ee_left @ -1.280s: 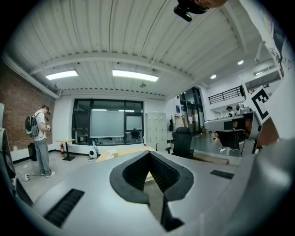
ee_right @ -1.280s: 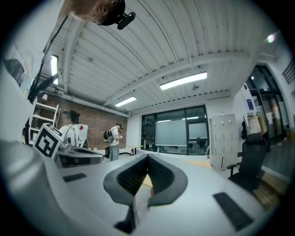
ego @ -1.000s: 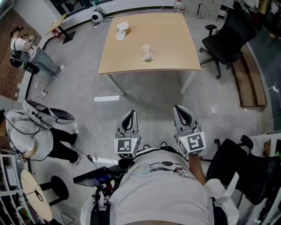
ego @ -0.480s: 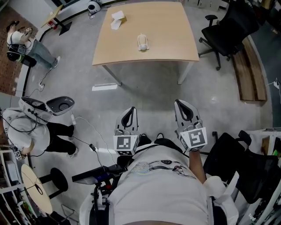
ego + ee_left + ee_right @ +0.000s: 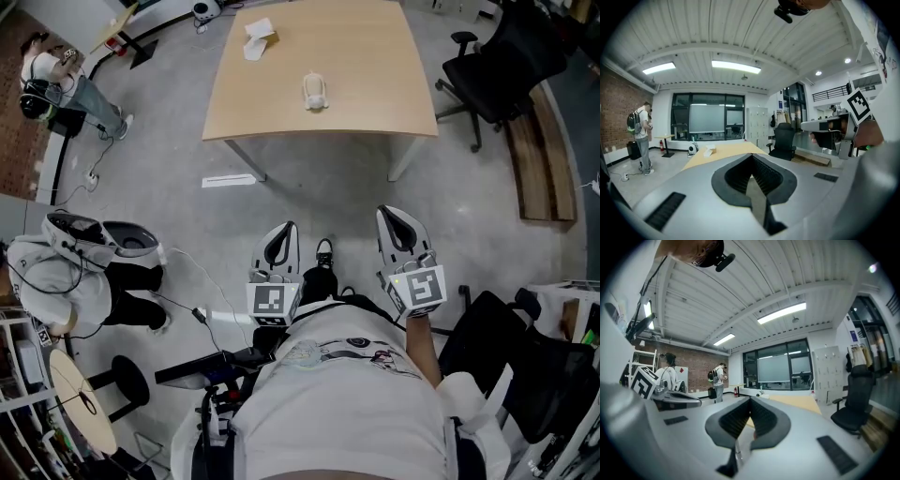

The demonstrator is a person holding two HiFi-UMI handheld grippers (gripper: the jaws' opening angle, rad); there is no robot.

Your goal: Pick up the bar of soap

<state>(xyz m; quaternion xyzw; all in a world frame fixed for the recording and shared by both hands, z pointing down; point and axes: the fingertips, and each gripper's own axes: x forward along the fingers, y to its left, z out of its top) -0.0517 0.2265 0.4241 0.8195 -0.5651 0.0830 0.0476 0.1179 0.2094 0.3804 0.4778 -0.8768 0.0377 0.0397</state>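
At the far left of the head view, a person with a backpack [image 5: 52, 80] stands on the grey floor [image 5: 319, 197]. Nearer us, a second person in a white top [image 5: 56, 281] bends over.

We hold the left gripper [image 5: 283, 230] out over the floor, pointing towards the desk [image 5: 375, 103]. In its own view its jaws are clenched together, tips meeting, with nothing between them.

A small white box [image 5: 255, 41] sits on the far left part of the desk. The bar of soap [image 5: 315, 91] lies to its right and apart from it, a pale lump near the middle of the wooden top. The soap is well apart from both pairs of jaws, with open floor and the near edge of the desk between. It lies ahead of the gap between our two grippers, closer to the left one's line than to the right one's. In neither gripper view can we pick the soap out; only a strip of the desk top shows beyond the jaws.

We hold the right gripper [image 5: 391, 213] beside the left one, about level with it and pointing the same way. Its jaws are likewise closed tight on nothing.

Further right, a black office chair [image 5: 502, 56] stands near the right corner of the desk, and a wooden bench [image 5: 536, 159] runs along the right edge.
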